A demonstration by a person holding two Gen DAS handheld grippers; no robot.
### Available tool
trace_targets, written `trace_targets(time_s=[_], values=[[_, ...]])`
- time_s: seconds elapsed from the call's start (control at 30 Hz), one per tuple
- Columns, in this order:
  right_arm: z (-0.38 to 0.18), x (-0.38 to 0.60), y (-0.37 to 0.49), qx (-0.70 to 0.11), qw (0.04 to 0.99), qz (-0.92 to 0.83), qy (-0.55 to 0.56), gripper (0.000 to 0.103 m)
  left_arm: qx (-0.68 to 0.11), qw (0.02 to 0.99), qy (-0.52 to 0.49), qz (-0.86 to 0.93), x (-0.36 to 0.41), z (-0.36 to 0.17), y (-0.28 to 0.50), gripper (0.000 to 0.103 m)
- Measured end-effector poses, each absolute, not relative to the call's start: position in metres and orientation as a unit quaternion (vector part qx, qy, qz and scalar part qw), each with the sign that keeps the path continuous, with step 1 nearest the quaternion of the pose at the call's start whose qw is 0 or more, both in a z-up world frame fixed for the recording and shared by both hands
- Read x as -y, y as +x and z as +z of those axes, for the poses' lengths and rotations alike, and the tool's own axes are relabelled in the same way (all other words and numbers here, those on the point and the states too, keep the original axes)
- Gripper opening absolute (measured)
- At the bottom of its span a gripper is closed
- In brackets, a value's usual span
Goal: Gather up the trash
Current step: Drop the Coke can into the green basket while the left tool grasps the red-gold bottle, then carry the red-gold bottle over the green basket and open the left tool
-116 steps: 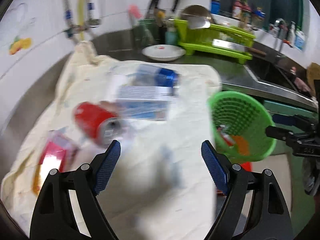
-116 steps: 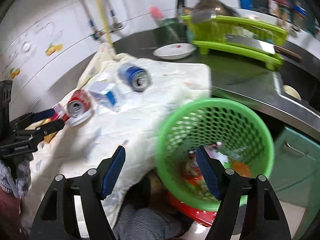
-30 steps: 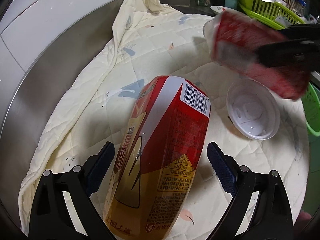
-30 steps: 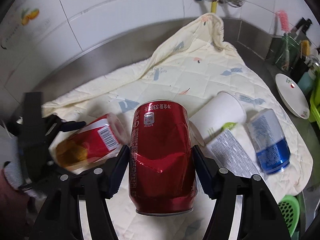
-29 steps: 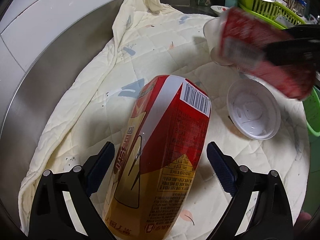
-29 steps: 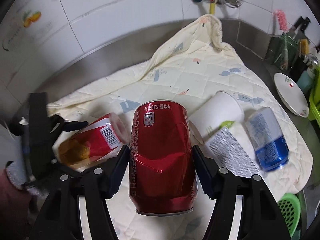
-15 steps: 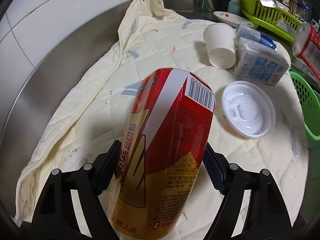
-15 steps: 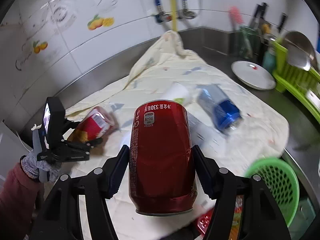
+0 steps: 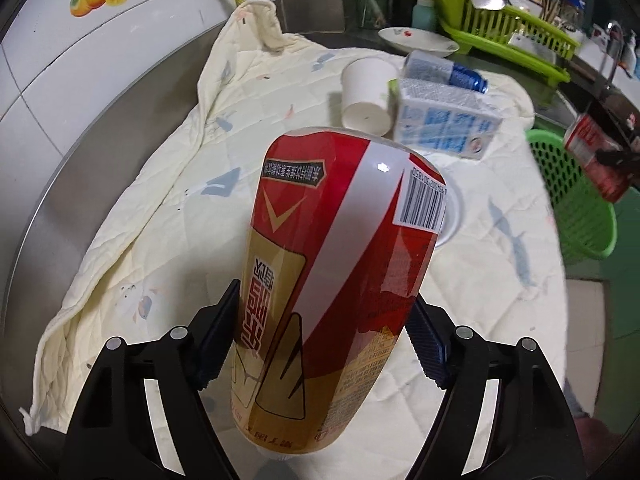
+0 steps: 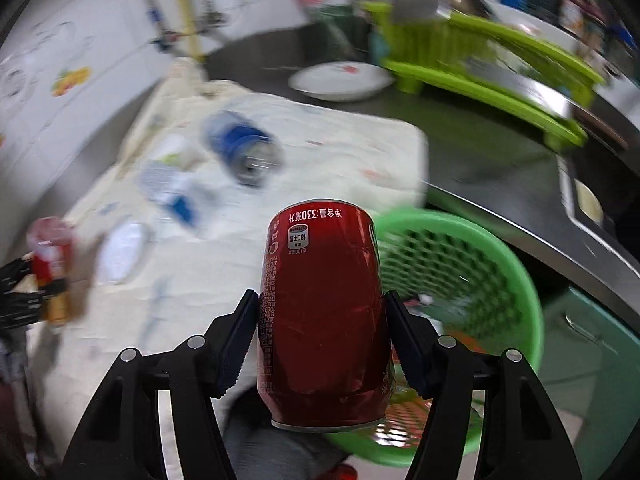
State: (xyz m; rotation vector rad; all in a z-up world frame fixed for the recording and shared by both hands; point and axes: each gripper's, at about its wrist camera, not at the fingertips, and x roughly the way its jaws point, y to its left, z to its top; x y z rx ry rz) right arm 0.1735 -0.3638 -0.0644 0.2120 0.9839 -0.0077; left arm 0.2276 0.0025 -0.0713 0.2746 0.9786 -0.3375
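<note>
My left gripper (image 9: 322, 332) is shut on a red and gold drink bottle (image 9: 336, 280) and holds it above the cream quilted cloth (image 9: 168, 208). My right gripper (image 10: 320, 336) is shut on a dented red can (image 10: 320, 312) and holds it by the near rim of the green mesh basket (image 10: 460, 264), which holds some trash. In the left wrist view the basket (image 9: 576, 208) is at the right with the red can (image 9: 596, 156) over it. A white paper cup (image 9: 366, 96), a blue and white carton (image 9: 444, 124), a blue can (image 9: 448, 68) and a white lid (image 9: 450, 216) lie on the cloth.
A white plate (image 9: 416, 40) and a green dish rack (image 9: 504, 24) stand on the steel counter behind the cloth. A white tiled wall (image 9: 100, 40) runs along the left. The sink (image 10: 588, 200) is at the far right. The basket sits past the counter's edge.
My left gripper has lifted the bottle higher off the cloth. My right gripper has swung the red can to the right, from over the cloth to the green basket.
</note>
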Motion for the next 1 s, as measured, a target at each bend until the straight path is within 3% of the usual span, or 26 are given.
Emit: trace_targets(time_s=[0.6, 1.0], values=[[-0.145, 0.445, 0.170, -0.512, 0.842, -0.110, 0.128, 0.065, -0.424, 0.858, 0.108, -0.269, 0.098, -0.026, 0.209, 0.074], [-0.124, 0.458, 0.145, -0.482, 0.860, -0.104, 0.130, 0.068, -0.418, 0.835, 0.102, -0.343, 0.206, -0.023, 0.208, 0.074]])
